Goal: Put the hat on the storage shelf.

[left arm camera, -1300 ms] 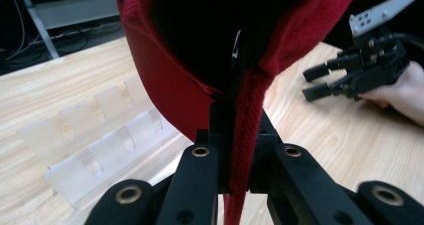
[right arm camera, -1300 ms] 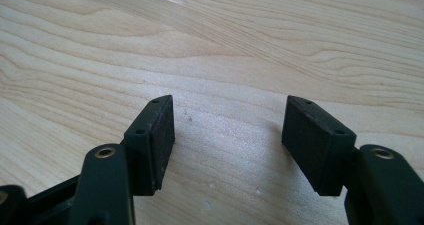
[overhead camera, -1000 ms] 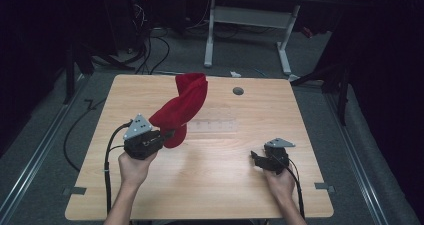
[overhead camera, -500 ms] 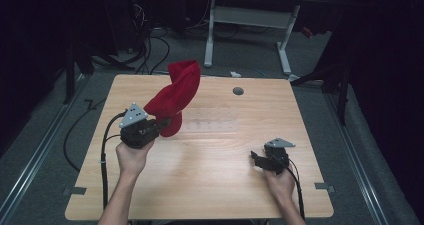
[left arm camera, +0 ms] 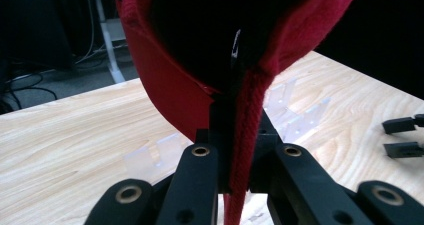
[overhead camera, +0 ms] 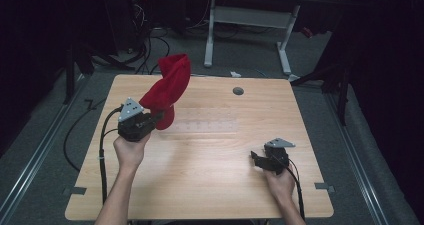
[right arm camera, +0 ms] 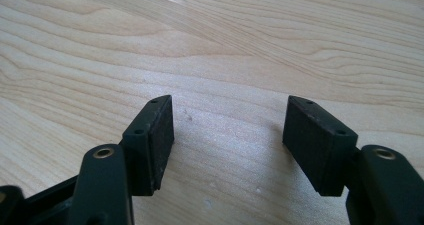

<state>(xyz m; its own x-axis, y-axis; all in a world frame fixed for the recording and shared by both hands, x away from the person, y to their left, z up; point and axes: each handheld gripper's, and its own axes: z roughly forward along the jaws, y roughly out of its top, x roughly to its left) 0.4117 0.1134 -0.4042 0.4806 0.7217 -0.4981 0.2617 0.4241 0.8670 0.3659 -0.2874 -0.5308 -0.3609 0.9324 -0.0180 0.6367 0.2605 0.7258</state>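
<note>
A red cloth (overhead camera: 170, 85) hangs above the left half of the wooden table (overhead camera: 200, 185), bunched and standing up above my left gripper (overhead camera: 159, 117). That gripper is shut on the cloth's thick hem. In the left gripper view the red cloth (left arm camera: 165, 90) rises from between the jaws of the left gripper (left arm camera: 235, 130) and covers the upper picture. My right gripper (overhead camera: 256, 159) rests low at the table's front right, open. The right gripper view shows this right gripper (right arm camera: 227, 135) with its pads wide apart over bare wood.
A clear plastic rack (overhead camera: 205, 126) lies across the table's middle, just right of the cloth. A round grommet (overhead camera: 238, 91) sits near the far edge. Beyond the table stands a white desk frame (overhead camera: 250, 15), and cables (overhead camera: 80, 130) trail on the floor at left.
My left gripper has carried the red cloth a little to the left and farther from the person, and the cloth's top now stands higher. The right gripper has kept still.
</note>
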